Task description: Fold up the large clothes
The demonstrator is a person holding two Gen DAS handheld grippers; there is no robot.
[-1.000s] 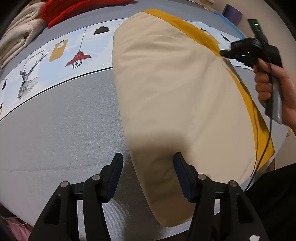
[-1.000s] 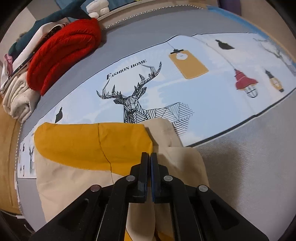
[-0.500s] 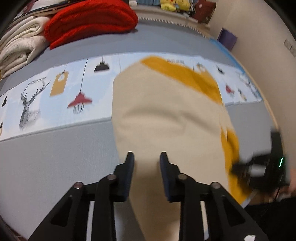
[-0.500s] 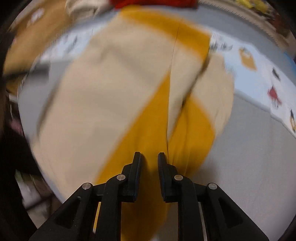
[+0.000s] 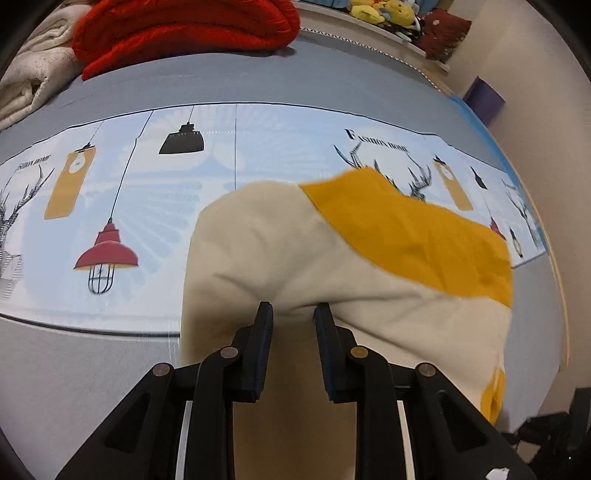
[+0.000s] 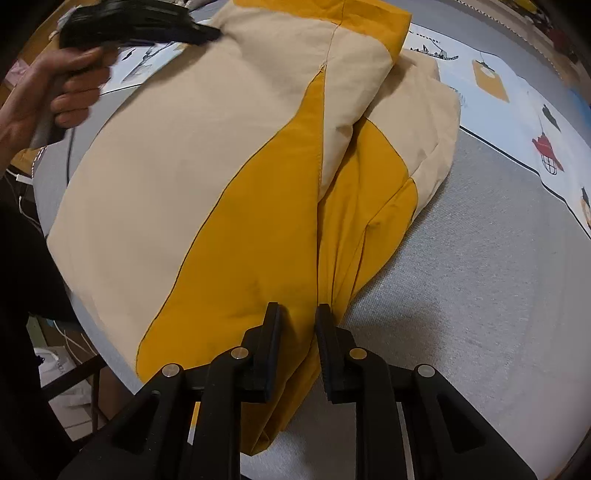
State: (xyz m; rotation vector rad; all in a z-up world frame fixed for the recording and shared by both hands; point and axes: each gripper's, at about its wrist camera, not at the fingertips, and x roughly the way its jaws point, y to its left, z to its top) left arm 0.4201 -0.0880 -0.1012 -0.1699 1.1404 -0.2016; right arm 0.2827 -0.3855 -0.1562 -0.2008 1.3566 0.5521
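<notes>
Two tongs on a soft, light garment, one grip sure and one unclear

One cream and mustard-yellow cloth garment (image 5: 332, 266) lies part-folded on the grey cloth-covered tabletop (image 5: 92, 369), its far end over the printed strip of lamps and deer (image 5: 147, 177). It looks thin, limp and light. It should drape and crease wherever it is lifted, and the smooth weave may slide over itself, so a folded layer could slip if dragged fast. Nothing about it looks fragile. The best places to take hold seem to be hems, seams and doubled edges, where the cloth is thick enough to pinch firmly.

The left tongs (image 5: 291, 314) have just been closing. They stand narrowly apart with a ridge of cream cloth pinched and tented up between the pads. In the right wrist view a hand (image 6: 62, 92) holds them at the garment's far cream edge.

The right tongs (image 6: 297, 314) have just been opening. They stand about as far apart, with mustard cloth lying between the jaws near the corner where the creases gather. Whether the pads actually press on it I cannot tell.

No container shows in either view. Only loose piles lie at the far edge: a folded red knitted piece (image 5: 184, 33) and a folded cream textile (image 5: 33, 81) beside it
</notes>
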